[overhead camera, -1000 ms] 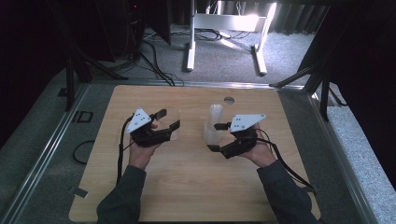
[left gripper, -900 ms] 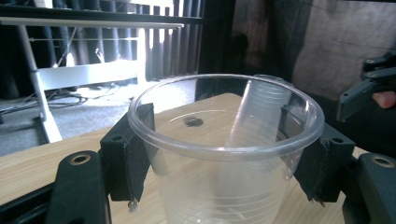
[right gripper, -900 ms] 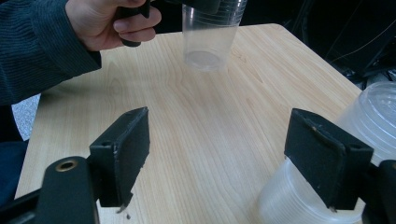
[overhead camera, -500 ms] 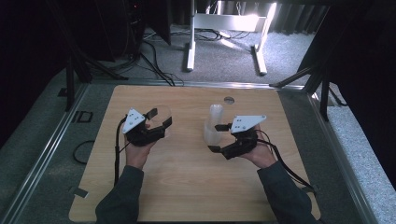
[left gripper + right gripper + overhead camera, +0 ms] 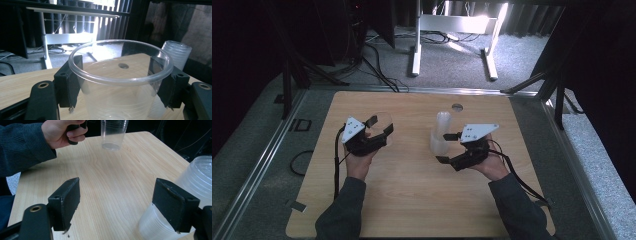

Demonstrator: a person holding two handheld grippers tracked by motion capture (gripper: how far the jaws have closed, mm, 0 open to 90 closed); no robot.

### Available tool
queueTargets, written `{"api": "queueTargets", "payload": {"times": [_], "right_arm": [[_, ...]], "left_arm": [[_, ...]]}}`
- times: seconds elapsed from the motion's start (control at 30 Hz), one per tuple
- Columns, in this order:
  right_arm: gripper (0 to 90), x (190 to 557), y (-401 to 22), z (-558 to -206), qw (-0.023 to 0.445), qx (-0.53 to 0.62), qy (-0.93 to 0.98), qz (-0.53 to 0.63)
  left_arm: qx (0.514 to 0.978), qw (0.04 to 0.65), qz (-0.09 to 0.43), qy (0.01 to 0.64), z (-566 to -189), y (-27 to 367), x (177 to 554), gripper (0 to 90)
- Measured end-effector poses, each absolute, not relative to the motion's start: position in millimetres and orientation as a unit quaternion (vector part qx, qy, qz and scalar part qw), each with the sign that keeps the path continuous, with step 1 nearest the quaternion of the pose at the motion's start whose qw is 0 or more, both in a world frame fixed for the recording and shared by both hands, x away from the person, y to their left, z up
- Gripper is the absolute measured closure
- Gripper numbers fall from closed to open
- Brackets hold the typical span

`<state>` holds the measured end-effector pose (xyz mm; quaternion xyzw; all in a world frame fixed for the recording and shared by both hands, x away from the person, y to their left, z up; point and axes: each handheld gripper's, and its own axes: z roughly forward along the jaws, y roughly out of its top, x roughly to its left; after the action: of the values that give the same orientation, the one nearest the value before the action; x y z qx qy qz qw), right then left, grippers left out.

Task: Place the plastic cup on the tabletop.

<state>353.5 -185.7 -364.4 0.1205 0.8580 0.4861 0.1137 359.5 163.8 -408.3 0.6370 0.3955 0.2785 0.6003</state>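
We see the clear plastic cup (image 5: 120, 82) clamped upright between the left gripper's (image 5: 379, 126) jaws, carried further left since a second ago, well apart from the stack of cups (image 5: 440, 132) near the table's (image 5: 412, 200) middle. The right gripper (image 5: 447, 147) stays beside that stack, its jaws spread and gripping nothing.

cup (image 5: 117, 100): clear glossy plastic (ribbed low down) | cup stack (image 5: 175, 220): frosted plastic | table (image 5: 412, 200): matt pale wood
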Motion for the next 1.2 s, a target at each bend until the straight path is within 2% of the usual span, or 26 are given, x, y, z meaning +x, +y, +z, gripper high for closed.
{"api": "queueTargets", "payload": {"times": [1.2], "right_arm": [[21.8, 353, -184, -370, 0.107, 0.119, 0.860, 0.485]], "left_arm": [[0.626, 0.581, 0.288, 0.433, -429, 179, 372, 29.7]]}}
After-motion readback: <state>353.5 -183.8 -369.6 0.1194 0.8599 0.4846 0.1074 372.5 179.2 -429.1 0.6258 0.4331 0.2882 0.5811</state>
